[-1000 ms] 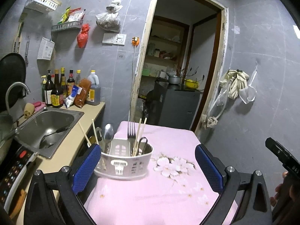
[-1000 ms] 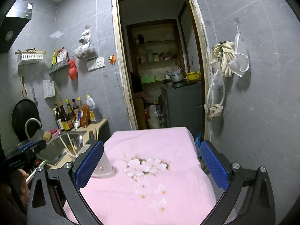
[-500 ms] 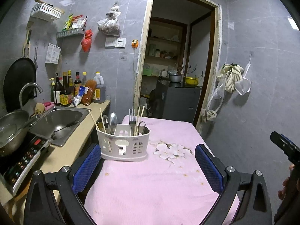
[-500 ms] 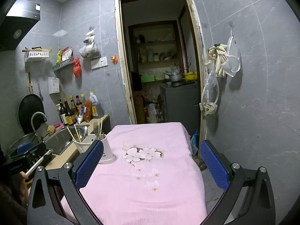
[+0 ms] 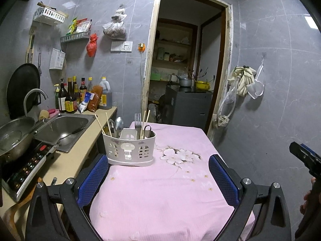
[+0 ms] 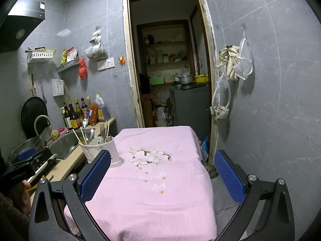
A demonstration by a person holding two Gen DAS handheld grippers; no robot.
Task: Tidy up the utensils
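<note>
Pink tablecloth (image 5: 160, 190), utensil caddy (image 5: 129, 148) near sink (image 5: 62, 126), both grippers spread, empty

Matt pink cloth (image 5: 160, 190) under a white plastic caddy (image 5: 128, 148) holding shiny metal spoon (image 5: 118, 123).

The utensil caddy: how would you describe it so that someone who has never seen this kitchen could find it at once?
Find the pink floral tablecloth on the table before the doorway. At its left edge, beside the sink, stands a white plastic utensil caddy with cut-out sides. It alone holds upright chopsticks, a spoon and a fork.
</note>
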